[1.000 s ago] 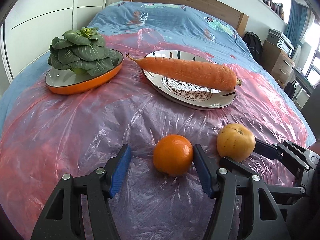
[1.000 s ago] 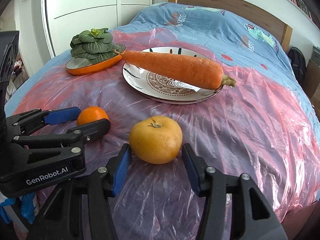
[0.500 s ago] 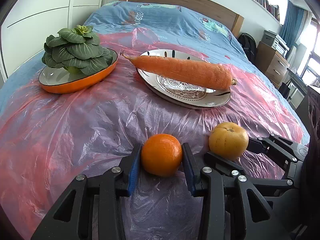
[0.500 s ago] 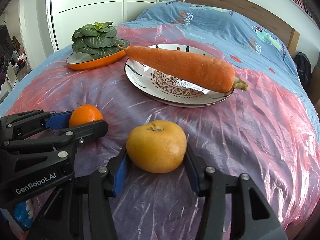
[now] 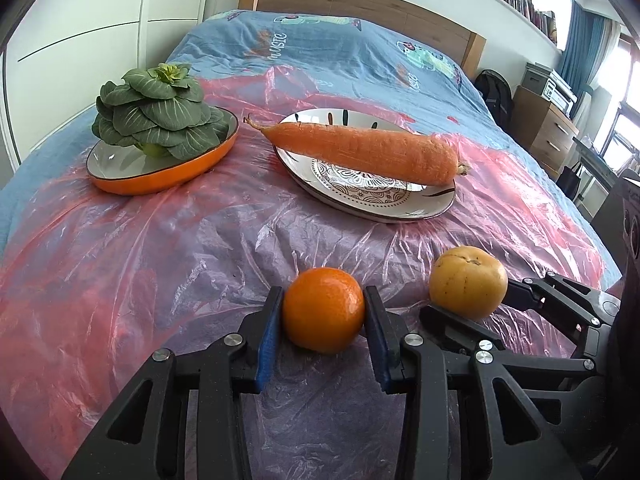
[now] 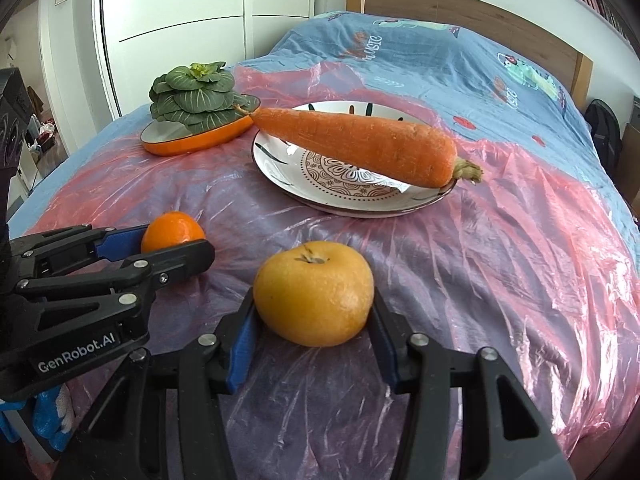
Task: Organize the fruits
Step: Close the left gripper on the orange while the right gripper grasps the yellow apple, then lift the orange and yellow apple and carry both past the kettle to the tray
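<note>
On the near part of the bed (image 5: 360,52), over a pink plastic sheet (image 5: 160,264), the left gripper (image 5: 324,312) pinches a small orange (image 5: 323,309) between its blue fingers (image 5: 267,332). Just to its right, the right gripper (image 6: 314,300) has its fingers pressed against both sides of a yellow apple (image 6: 314,293) (a wider fruit). Farther off, a carrot (image 5: 360,152) lies across a patterned plate (image 5: 432,204), and leafy greens (image 5: 154,116) sit in an orange dish (image 5: 160,178) at the far left.

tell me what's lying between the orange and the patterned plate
Nothing but bare wrinkled plastic sheet between the orange and the plate; the left wrist view shows it.
</note>
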`<state>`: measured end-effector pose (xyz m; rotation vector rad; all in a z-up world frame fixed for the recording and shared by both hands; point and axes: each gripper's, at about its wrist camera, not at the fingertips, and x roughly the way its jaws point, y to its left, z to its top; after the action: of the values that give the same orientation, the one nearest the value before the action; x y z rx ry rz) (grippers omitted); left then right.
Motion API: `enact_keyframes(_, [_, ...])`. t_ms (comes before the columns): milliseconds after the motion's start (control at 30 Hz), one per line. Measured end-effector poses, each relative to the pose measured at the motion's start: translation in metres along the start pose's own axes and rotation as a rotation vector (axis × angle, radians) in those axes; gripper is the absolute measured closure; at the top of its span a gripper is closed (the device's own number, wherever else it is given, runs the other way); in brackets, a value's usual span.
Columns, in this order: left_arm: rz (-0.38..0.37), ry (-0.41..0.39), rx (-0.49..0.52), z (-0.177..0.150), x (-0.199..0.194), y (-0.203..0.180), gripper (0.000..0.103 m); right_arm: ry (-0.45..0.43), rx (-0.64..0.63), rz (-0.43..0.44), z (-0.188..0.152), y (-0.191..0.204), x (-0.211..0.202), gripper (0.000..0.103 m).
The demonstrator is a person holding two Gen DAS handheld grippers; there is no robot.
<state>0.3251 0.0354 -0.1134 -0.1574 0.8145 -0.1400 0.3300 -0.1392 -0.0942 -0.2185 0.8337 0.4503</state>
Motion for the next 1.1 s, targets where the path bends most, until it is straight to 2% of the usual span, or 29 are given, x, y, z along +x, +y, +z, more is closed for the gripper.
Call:
enact_keyframes(533, [-0.006, -0.058, -0.018, 0.005, -0.039, -0.003, 0.069, -0.007, 0.014, -0.003, -0.015, 0.019, -0.051, 0.035])
enact_keyframes(1100, [-0.014, -0.116, -0.037, 0.000, -0.085, -0.020, 0.069, 0.035, 0.053, 0.005, -0.062, 0.041, -0.116, 0.035])
